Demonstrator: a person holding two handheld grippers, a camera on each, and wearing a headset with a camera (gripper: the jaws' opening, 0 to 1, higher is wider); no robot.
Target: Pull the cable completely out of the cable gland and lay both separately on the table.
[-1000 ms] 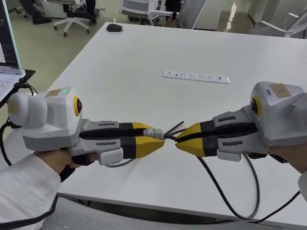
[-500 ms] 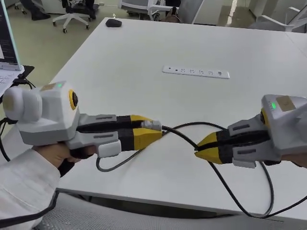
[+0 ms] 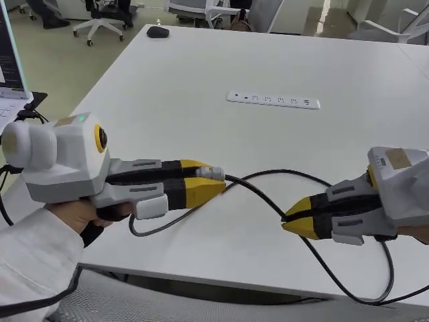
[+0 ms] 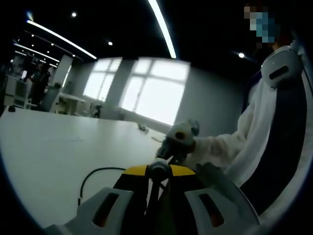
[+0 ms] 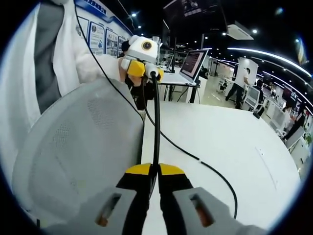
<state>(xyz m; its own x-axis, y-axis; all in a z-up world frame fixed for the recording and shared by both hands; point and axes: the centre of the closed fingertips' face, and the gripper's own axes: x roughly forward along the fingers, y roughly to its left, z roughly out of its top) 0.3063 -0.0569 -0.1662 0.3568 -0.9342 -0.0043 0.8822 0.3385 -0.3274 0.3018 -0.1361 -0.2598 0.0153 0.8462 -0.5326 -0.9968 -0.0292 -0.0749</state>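
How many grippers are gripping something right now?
2. The left gripper, at the table's near left, is shut on the cable gland; the right gripper, near right, is shut on the cable running from it.

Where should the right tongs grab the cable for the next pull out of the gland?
Take the cable on the bare stretch just beyond the gland, which the left tongs hold. Come from the right tongs' side, jaws across the cable: it leaves the gland roughly straight there, so a close grip would likely pull along its axis.

An office: swivel chairs (image 3: pixel 100 20), a laptop (image 5: pixel 191 63).
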